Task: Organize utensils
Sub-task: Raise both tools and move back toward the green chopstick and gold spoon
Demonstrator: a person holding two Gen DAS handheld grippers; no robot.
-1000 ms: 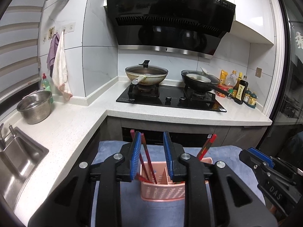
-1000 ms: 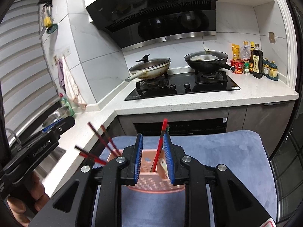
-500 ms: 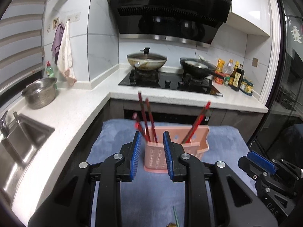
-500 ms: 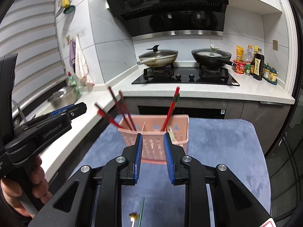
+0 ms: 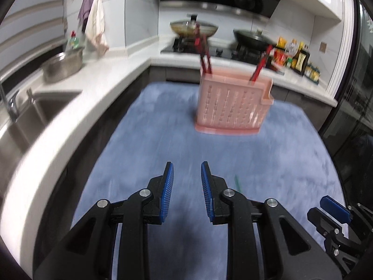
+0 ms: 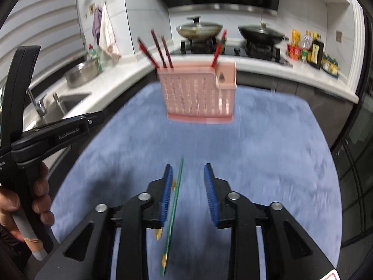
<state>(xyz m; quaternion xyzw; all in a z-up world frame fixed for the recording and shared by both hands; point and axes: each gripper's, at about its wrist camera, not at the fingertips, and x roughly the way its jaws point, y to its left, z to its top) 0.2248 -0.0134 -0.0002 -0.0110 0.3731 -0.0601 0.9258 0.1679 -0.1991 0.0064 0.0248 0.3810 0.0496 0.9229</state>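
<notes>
Black left tool (image 5: pixel 185 175) and right tool (image 6: pixel 188 177), ribbed blue pads, silver screws, white "GenRobot.AI" lettering

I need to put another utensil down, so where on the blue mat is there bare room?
The blue mat is bare right of the green chopstick and between it and the pink holder. Left of the holder is bare too. It is crowded at the near edge, around both sets of fingers.

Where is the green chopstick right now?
In the right wrist view, the green chopstick lies on the blue mat, between the opening right gripper's jaws, nearer its left one.
</notes>
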